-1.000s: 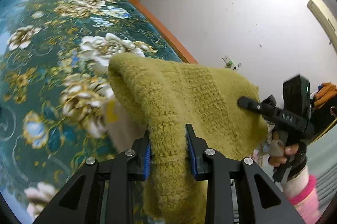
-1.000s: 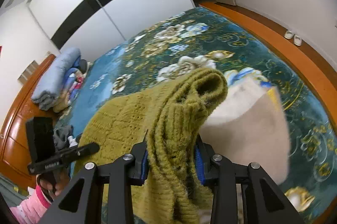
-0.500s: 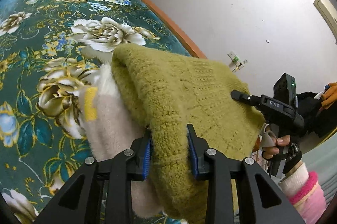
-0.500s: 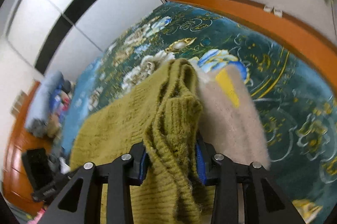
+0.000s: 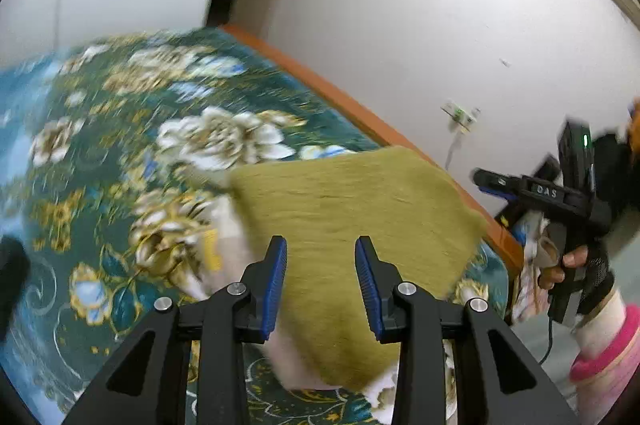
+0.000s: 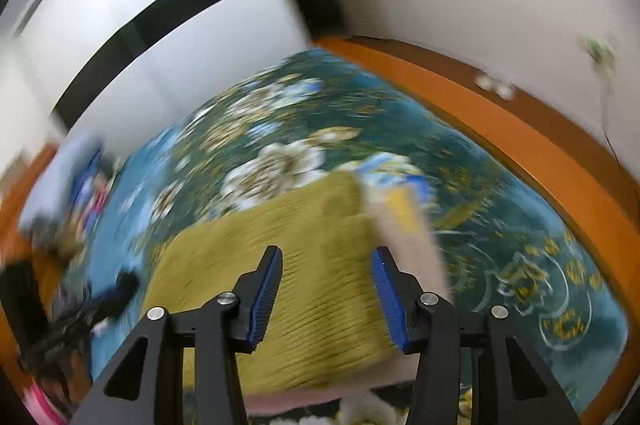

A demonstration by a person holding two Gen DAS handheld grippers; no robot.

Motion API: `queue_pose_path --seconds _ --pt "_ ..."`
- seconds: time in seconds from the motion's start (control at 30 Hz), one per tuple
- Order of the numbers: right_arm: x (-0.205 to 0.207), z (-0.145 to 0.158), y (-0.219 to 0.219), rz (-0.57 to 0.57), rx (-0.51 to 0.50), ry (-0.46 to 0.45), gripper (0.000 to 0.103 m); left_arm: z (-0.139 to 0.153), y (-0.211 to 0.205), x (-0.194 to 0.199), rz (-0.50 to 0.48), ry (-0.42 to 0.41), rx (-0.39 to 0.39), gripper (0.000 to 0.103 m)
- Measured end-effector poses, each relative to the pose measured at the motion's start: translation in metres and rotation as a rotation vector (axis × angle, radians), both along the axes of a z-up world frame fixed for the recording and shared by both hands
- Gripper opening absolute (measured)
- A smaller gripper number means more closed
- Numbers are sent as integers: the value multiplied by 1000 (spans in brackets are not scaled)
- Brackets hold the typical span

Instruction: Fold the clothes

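1. Left gripper [image 5: 321,279] gapes wide, blue ribbed pads holding nothing
2. Right gripper [image 6: 327,289] likewise spread, empty
3. Fuzzy olive knit sweater [image 5: 352,209] lies flat over a cream garment [image 6: 404,233] on the floral bedspread [image 5: 120,129]

Right tool [image 6: 326,289] spread wide, olive sweater [image 6: 280,265] flat on floral bedspread [image 6: 500,225]

Floral bed [image 6: 500,225] lies bare right of the olive sweater [image 6: 304,265]; a blurred clothes pile [image 6: 76,185], seemingly, crowds the far-left corner.
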State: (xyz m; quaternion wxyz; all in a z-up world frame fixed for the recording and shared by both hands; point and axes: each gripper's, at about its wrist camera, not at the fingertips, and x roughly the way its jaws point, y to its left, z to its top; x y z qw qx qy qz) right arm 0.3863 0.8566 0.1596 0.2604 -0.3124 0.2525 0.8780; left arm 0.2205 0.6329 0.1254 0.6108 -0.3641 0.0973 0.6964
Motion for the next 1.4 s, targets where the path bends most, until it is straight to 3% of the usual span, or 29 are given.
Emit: queue_pose_path --seconds 0.1,0.17,0.3,0.47,0.63,0.77,0.9,1.07,1.4 --pt "-20 -6 -39 172 64 -59 50 -7 4 24 -61 64 -14 36" --pt "-24 -18 -47 213 86 -100 50 -21 7 33 -86 88 -48 36" --pt "-19 -46 -28 115 72 -157 50 -48 13 33 -82 85 -95 36" --pt "-7 -70 -8 63 -7 -104 51 -64 23 26 -74 28 -107 36" --pt "-7 -78 -2 32 -27 -84 51 -73 31 22 -45 5 -117 36" --pt "-14 -77 -8 -12 -5 -117 51 -68 27 26 -22 10 -123 36" --pt "-9 -59 -31 -33 19 -74 51 -52 5 31 -9 38 -103 37" --pt "7 -45 -77 20 9 16 53 -46 -21 32 26 21 -86 38" --pt "-2 -72 -141 80 -4 -51 57 -63 -55 31 81 -44 -108 44"
